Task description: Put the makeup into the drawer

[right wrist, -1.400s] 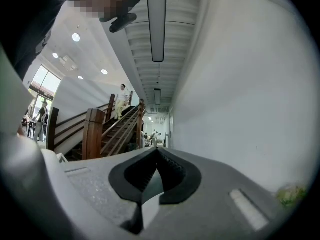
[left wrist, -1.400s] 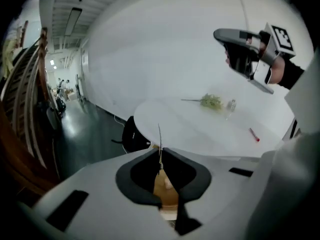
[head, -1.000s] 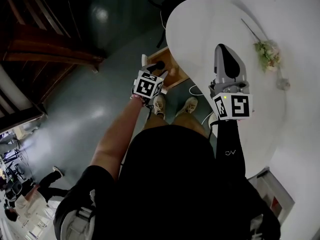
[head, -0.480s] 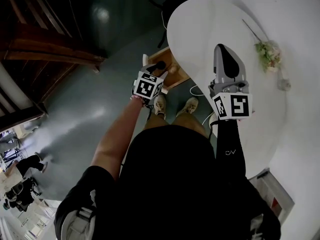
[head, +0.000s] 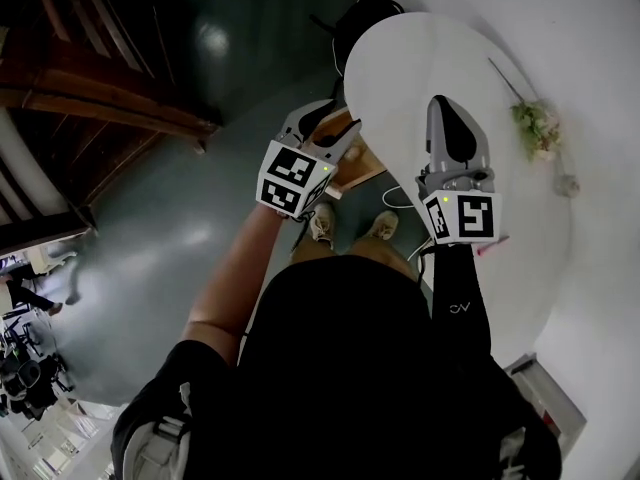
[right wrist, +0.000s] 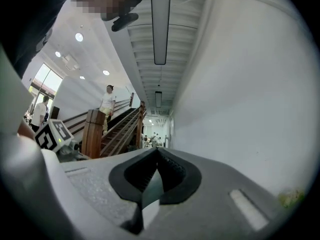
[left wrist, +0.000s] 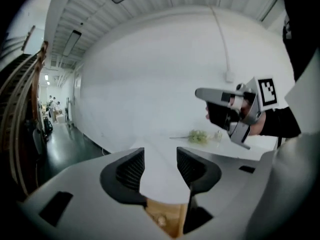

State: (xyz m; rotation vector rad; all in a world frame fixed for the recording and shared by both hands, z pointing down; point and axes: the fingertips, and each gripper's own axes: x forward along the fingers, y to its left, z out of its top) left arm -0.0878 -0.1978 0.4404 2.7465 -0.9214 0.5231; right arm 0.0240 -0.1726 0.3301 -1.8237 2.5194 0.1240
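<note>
My left gripper [head: 328,124] hangs open and empty in the air beside the round white table [head: 420,63]. Under it a wooden drawer [head: 362,164] sticks out by the table's edge. In the left gripper view the jaws [left wrist: 160,166] stand apart, with the drawer [left wrist: 167,219] showing between them and a small pale item lying in it. My right gripper [head: 447,106] is held over the table with its jaws shut and nothing between them [right wrist: 157,171]. A thin pink item [head: 492,245] lies on the table just right of the right gripper's cube.
A sprig of pale flowers [head: 535,123] and a small clear object [head: 568,183] lie on the table's far right side. My feet stand on the dark floor beside the drawer. A wooden staircase [right wrist: 112,129] rises at the left, with people farther off.
My left gripper has risen and swung toward the table's edge, above the drawer. The right gripper has stayed almost still. The pink item has come into view beside it.
</note>
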